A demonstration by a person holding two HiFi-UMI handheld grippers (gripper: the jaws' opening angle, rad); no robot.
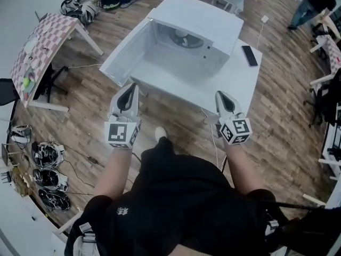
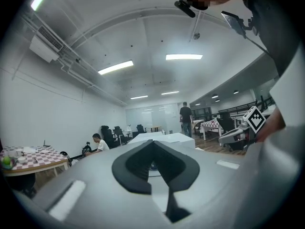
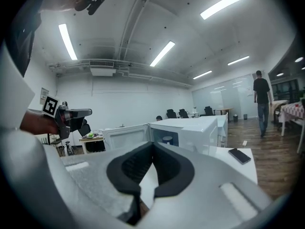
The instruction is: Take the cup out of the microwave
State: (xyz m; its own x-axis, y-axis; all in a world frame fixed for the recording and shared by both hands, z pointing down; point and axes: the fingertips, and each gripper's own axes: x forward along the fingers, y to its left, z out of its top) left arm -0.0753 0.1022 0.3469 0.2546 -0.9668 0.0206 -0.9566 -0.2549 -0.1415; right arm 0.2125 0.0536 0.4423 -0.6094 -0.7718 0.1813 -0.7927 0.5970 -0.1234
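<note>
Now the cup (image 1: 181, 35) is sitting in the open microwave (image 1: 200, 17). Left claw (image 1: 129, 89) and right claw (image 1: 221, 97) are hovering shut, empty.

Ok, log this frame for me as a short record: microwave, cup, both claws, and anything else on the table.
microwave: on the white table
door: swung fully open
cup: inside the microwave, untouched
left claw: shut, empty, in front of the open door
right claw: shut, empty, at the table's near edge
phone: dark, lying flat on the table beside the microwave
task stage: cup not yet taken out
</note>
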